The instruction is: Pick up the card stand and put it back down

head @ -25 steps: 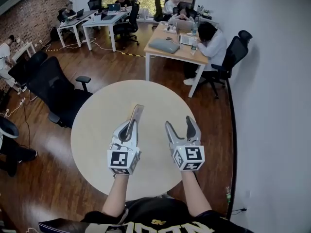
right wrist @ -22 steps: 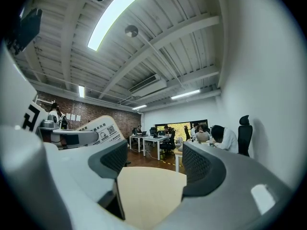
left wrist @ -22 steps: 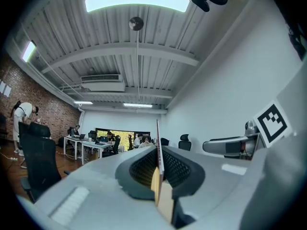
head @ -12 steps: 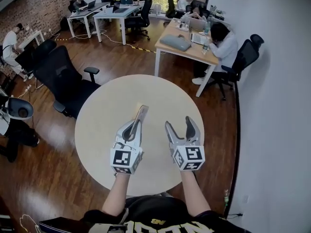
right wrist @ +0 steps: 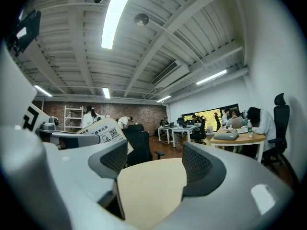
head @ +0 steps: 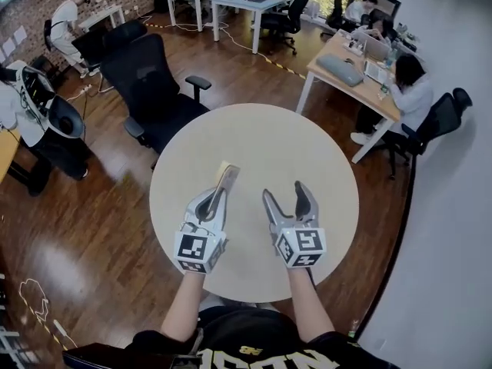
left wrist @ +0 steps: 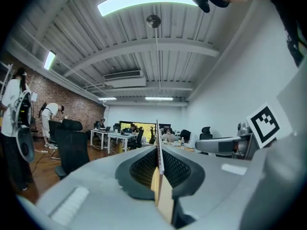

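- The left gripper [head: 216, 198] has its jaws closed tight on a thin, flat card stand [head: 227, 178]. The left gripper view shows the card stand [left wrist: 159, 153] edge-on, pinched between the two black ribbed pads.
- The card stand projects forward past the left jaw tips, over the middle of the round beige table [head: 292, 144]. Whether it touches the table top cannot be told.
- In the right gripper view the card stand [right wrist: 104, 132] shows a white face with printed text and a square code, tilted, to the left of that gripper.
- The right gripper [head: 284, 195] has its jaws somewhat apart and holds nothing. Only bare table top shows between its pads [right wrist: 197, 166].
- The two grippers are side by side over the near half of the table, close together but not touching.
- A black office chair [head: 152, 83] stands on the wooden floor beyond the table's far left edge.
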The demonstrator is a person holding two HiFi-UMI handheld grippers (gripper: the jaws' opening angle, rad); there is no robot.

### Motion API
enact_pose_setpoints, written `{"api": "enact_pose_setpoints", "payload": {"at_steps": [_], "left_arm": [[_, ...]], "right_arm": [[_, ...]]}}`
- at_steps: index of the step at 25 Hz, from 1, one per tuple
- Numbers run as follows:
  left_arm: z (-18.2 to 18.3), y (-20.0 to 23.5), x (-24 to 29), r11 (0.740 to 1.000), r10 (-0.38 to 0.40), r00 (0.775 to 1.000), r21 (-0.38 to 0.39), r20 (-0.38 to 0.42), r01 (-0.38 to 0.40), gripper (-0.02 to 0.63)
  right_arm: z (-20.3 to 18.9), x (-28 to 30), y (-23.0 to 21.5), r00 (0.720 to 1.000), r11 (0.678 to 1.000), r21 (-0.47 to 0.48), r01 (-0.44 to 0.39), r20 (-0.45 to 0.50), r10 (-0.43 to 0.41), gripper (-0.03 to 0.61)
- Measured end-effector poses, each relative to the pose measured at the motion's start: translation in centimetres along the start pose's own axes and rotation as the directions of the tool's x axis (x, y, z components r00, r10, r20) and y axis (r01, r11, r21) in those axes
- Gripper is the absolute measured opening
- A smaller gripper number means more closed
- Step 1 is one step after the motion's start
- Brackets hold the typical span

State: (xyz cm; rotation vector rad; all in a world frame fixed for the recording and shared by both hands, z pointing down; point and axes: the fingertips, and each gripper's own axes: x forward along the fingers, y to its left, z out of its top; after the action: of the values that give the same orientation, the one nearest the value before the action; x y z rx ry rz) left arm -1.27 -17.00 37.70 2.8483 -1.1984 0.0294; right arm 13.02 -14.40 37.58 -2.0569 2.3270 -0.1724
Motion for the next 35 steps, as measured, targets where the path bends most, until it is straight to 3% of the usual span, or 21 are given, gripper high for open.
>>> {"api": "enact_pose_setpoints", "payload": {"at_steps": [7,12,25,35], "left_arm": [[-3.0,7.6,-4.5,0.992,0.117,0.99,-0.035,-0.074,-0.119,0.017],[-4.8,13.0,-7.0,0.988,0.147,0.98,-0.034,-0.133,-0.153,0.015],[-7.3,25.6,-4.9,0.999,0.042,0.967,0.028,-0.252,-0.036,0.017],[-11.9,30.3,1.2,0.99,-0.133,0.94,-0.001,-0.313,0.14,0.017]], "right_arm": [[-4.4,5.4,7.9,0.98,0.982,0.043,-0.182,-0.073,0.185,0.364],[-7.7,7.6,12.7,0.949,0.958,0.057,-0.28,-0.137,0.285,0.364],[-12.2,14.5,13.6,0.93,0.953,0.084,-0.291,-0.21,0.303,0.362],[-16.5,17.6,13.2,0.91,0.951,0.105,-0.29,-0.278,0.308,0.356]]}}
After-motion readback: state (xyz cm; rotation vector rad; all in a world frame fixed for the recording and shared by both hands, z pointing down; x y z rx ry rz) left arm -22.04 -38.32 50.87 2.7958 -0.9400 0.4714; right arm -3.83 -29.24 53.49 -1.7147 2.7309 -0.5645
